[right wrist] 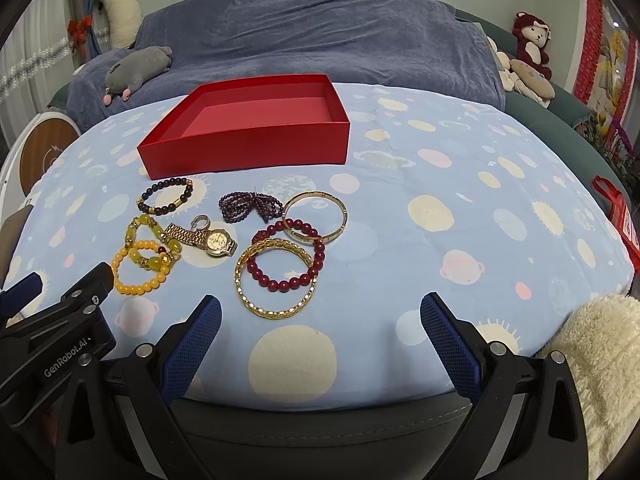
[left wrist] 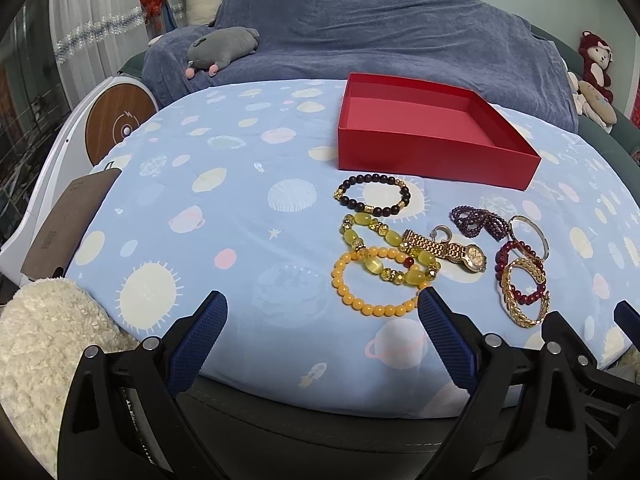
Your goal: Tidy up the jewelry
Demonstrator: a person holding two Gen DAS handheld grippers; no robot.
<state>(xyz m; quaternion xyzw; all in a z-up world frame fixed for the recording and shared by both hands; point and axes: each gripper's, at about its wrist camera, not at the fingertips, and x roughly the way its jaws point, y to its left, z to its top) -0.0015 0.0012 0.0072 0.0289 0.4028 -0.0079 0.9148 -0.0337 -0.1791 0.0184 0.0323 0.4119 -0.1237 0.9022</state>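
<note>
Left claw: the left claw (left wrist: 322,308) hangs low at the bottom middle of the left wrist view, its blue-padded fingers spread wide with nothing between them; it also shows at the lower left of the right wrist view (right wrist: 60,280).
Right claw: the right claw (right wrist: 320,312) sits at the bottom middle of its own view, fingers wide apart and holding nothing.
Bench: the bench (right wrist: 460,168) carries a pale blue cloth printed with planets and suns.
Red box: the red box (right wrist: 248,148) stands open and lidless at the upper middle of the right wrist view, behind the jewelry (left wrist: 436,160).
Dark bead bracelet: the dark bead bracelet (right wrist: 145,196) lies just in front of the box.
Yellow bracelets: the yellow stone bracelet (right wrist: 155,229) overlaps the orange bead bracelet (right wrist: 138,288), left of centre.
Watch: the gold watch (right wrist: 216,240) lies beside them, near the middle.
Purple strand: the purple bead strand (right wrist: 240,205) is bunched just behind the watch.
Right cluster: the thin gold bangle (right wrist: 342,210), the red bead bracelet (right wrist: 280,282) and the gold link bracelet (right wrist: 272,312) overlap one another.
Sofa: the sofa (right wrist: 320,28) with a blue-grey cover fills the top of the frame, with a grey plush toy (right wrist: 136,68) lying on it at the upper left.
</note>
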